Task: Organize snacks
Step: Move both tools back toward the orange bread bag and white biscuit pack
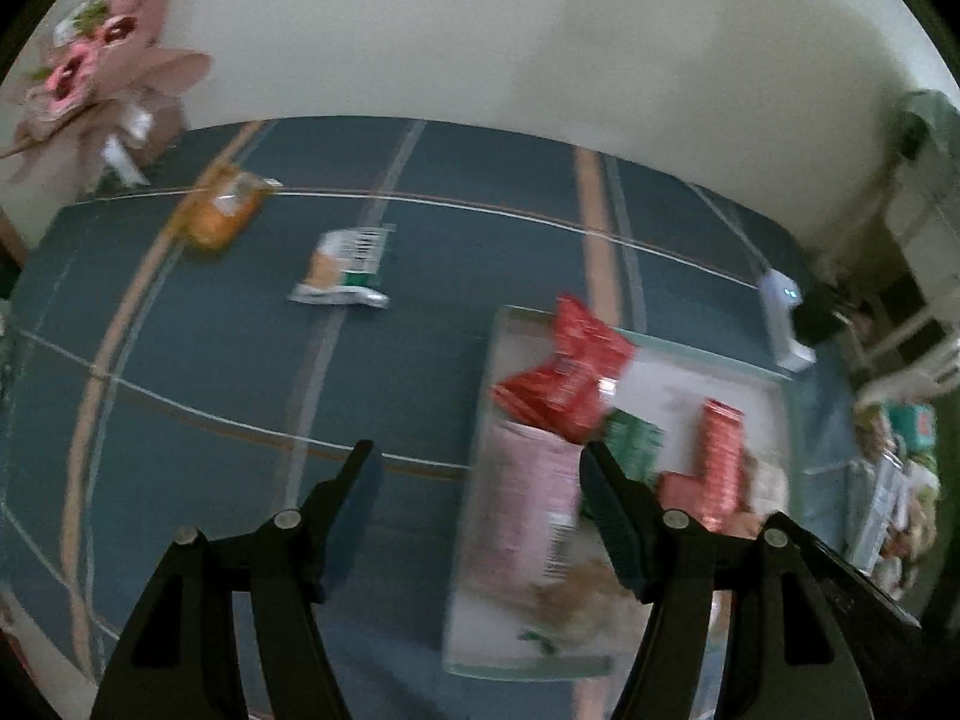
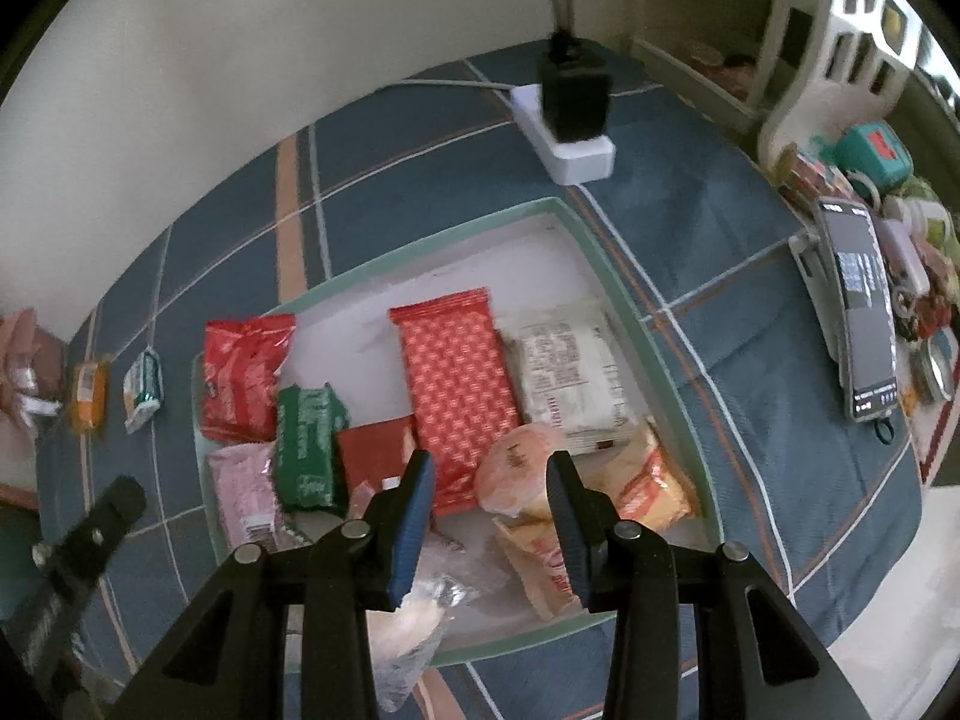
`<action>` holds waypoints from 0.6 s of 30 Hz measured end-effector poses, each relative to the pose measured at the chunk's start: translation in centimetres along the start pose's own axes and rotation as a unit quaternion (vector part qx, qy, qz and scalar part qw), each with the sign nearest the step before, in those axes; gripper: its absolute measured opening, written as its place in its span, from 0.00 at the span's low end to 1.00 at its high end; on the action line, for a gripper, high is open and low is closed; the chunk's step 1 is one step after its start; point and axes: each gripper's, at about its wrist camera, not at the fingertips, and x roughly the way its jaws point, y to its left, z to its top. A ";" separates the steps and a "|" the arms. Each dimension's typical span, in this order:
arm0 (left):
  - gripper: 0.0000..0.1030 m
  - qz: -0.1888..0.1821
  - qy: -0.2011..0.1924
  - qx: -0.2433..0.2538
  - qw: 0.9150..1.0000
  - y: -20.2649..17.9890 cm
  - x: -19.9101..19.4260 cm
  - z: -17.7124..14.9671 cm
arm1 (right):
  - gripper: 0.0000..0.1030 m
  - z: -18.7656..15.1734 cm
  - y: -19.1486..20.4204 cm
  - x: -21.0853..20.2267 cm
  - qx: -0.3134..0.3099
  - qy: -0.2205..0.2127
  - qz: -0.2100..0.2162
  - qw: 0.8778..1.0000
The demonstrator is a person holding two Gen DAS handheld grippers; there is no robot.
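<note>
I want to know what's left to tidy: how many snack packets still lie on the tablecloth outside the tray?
2. An orange packet lies far left near the pink bouquet; a green-and-white packet lies between it and the tray. The fingers may hide others.

Home: plaid tablecloth (image 2: 750, 252), bouquet (image 1: 96, 78), power strip (image 2: 570, 144).

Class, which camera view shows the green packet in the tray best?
The right wrist view: the green packet lies sharp and almost whole in the tray. In the left wrist view it is blurred and half hidden behind a finger.
</note>
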 end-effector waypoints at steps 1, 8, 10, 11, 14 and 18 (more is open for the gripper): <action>0.67 0.006 0.000 -0.005 1.000 0.6 0.1 0.1 | 0.40 -0.1 0.5 0.0 -0.007 -0.001 0.002 1.000; 0.67 0.024 0.004 -0.027 0.999 3.4 0.6 0.5 | 0.41 -0.6 3.0 0.0 -0.039 -0.001 0.005 0.999; 0.68 0.026 0.006 -0.029 0.999 3.7 0.7 0.5 | 0.41 -0.7 3.4 0.0 -0.040 -0.001 0.005 0.999; 0.69 0.027 0.007 -0.029 0.999 3.8 0.7 0.5 | 0.43 -0.7 3.5 0.0 -0.041 -0.002 0.004 0.999; 0.89 0.035 0.010 -0.028 0.999 4.0 1.0 0.5 | 0.64 -0.7 3.9 0.0 -0.046 -0.003 -0.002 0.999; 0.95 0.074 0.012 -0.015 0.997 3.9 1.6 0.3 | 0.97 -0.7 4.0 0.1 -0.046 -0.011 -0.012 0.999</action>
